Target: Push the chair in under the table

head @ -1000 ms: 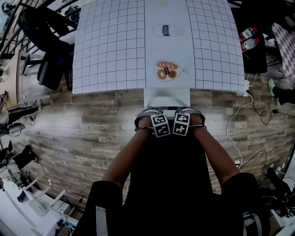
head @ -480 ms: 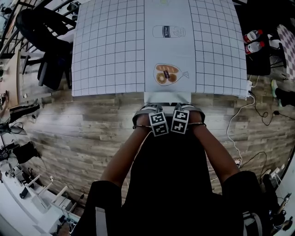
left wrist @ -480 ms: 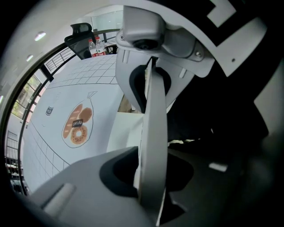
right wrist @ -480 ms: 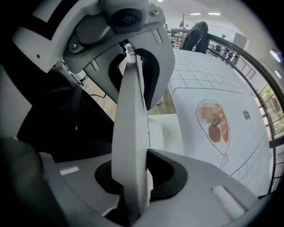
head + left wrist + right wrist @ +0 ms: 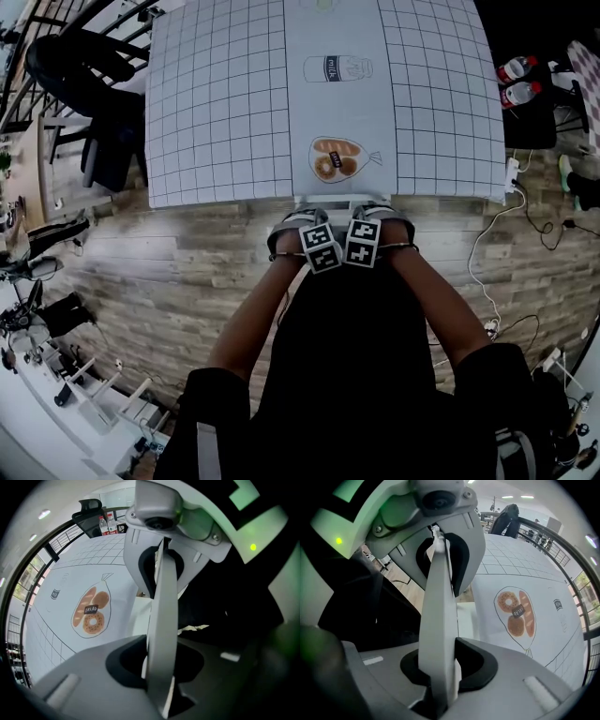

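Only a narrow strip of the white chair point(image 5: 339, 201) shows at the near edge of the table point(image 5: 225, 112), which wears a white grid cloth. My left gripper point(image 5: 322, 249) and right gripper point(image 5: 364, 243) sit side by side on the chair's backrest, pointing down. In the left gripper view the pale backrest edge point(image 5: 164, 597) runs between the jaws of the left gripper point(image 5: 160, 620), which have just been closing on it. The right gripper point(image 5: 440, 616) clamps the same backrest edge point(image 5: 437, 592). The person's dark torso hides the rest of the chair.
Bread point(image 5: 337, 157) and milk point(image 5: 336, 67) drawings mark the cloth's middle strip. A black chair point(image 5: 89, 94) stands at the table's left. Two bottles point(image 5: 520, 80) sit on a dark surface at the right. Cables point(image 5: 497, 272) and a power strip point(image 5: 511, 173) lie on the wooden floor.
Both grippers and the chair have slid toward the table. Less of the white seat shows below the table's edge than a second ago.
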### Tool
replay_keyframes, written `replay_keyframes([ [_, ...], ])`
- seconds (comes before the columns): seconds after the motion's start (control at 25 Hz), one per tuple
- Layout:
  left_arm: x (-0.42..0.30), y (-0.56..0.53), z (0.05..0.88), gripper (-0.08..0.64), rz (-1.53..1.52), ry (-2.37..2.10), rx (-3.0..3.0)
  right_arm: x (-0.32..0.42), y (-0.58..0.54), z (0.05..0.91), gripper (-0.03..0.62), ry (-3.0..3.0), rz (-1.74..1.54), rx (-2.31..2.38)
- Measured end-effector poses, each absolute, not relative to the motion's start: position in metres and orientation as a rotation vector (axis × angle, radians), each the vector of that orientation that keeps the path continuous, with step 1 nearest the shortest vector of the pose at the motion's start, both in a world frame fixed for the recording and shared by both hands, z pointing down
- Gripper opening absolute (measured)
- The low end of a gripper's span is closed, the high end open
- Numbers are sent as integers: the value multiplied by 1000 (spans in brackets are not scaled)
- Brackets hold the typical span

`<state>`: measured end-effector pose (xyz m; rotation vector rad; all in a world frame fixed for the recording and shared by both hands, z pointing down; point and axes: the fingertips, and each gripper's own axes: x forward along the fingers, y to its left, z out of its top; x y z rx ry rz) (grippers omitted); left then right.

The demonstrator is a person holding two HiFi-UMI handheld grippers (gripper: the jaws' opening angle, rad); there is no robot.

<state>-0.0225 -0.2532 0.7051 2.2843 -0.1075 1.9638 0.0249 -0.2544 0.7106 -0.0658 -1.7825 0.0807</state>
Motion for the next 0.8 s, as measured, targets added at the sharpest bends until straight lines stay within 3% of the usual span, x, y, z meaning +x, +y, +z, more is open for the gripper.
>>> replay_keyframes([
  [0.8,-14,-295,721,101,1998,-142,2250,35,-298,726,84,-1785,45,-55],
])
